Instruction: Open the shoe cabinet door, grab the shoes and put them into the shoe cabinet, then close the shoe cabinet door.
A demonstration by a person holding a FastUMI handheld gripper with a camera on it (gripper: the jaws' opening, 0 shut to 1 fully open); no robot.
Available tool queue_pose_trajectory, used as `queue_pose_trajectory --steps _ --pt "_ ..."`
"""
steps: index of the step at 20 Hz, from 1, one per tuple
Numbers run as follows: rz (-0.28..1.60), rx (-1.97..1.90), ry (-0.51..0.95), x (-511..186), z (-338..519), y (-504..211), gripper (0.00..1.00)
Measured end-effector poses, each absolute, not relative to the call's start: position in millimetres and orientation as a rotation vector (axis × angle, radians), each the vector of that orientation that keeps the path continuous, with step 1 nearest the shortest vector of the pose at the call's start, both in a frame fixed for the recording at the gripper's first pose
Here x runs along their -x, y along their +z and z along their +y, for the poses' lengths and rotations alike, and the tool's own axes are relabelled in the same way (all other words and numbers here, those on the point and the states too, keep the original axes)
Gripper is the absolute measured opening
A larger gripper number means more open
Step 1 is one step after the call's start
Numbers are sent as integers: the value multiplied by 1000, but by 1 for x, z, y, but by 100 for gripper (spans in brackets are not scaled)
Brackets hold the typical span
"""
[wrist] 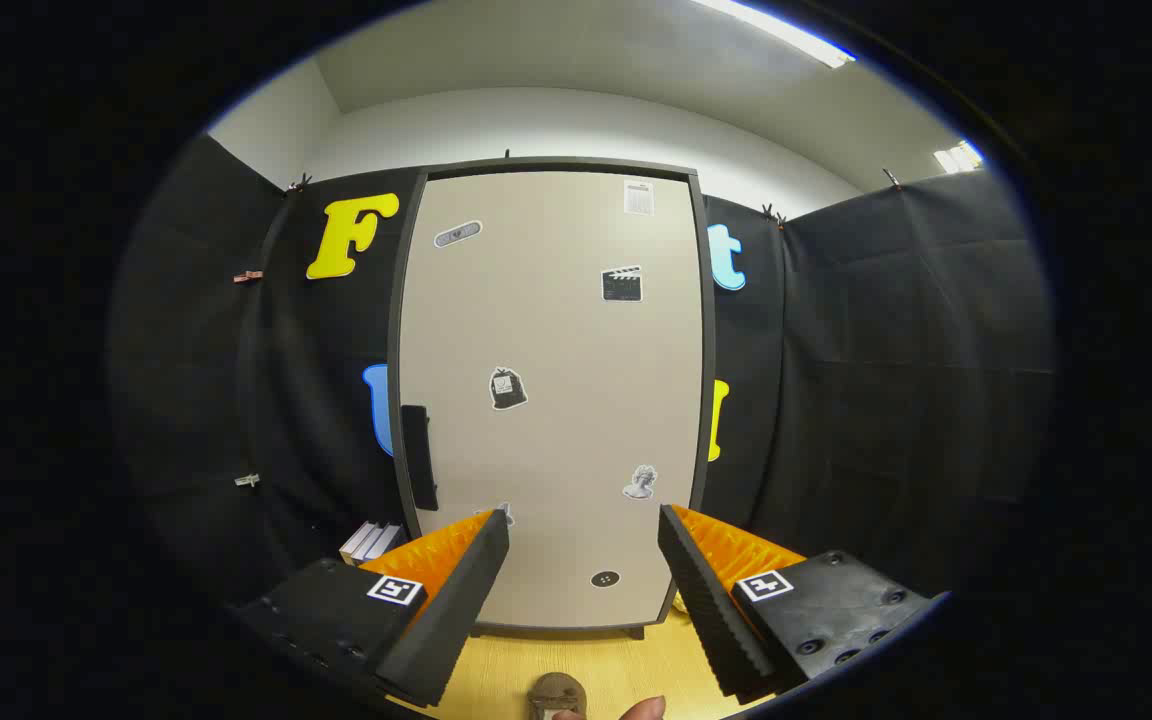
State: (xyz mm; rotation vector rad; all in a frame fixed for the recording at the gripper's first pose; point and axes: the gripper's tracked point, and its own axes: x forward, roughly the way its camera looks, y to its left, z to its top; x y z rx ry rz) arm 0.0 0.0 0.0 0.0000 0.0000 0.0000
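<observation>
Fingers (584,560) of our gripper stand wide apart with nothing between them, and beyond them we face the shoe cabinet (551,400), upright on the wooden floor (596,665) with its pale door shut. We see a dark handle (419,457) at the door's left edge, and small stickers (507,388) dotted over the panel. Below the gap between the fingers, near us on the floor, we see part of a brown shoe (556,693). Left of the cabinet's base, a few books (372,541) lie by the black cloth wall (886,400).
</observation>
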Motion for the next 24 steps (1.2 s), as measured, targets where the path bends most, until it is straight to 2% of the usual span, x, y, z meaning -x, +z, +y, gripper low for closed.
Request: queue_pose_trajectory --steps 15,24 --pt "-4 -1 -2 0 8 2 98" --pt "-7 -31 98 -39 80 6 98"
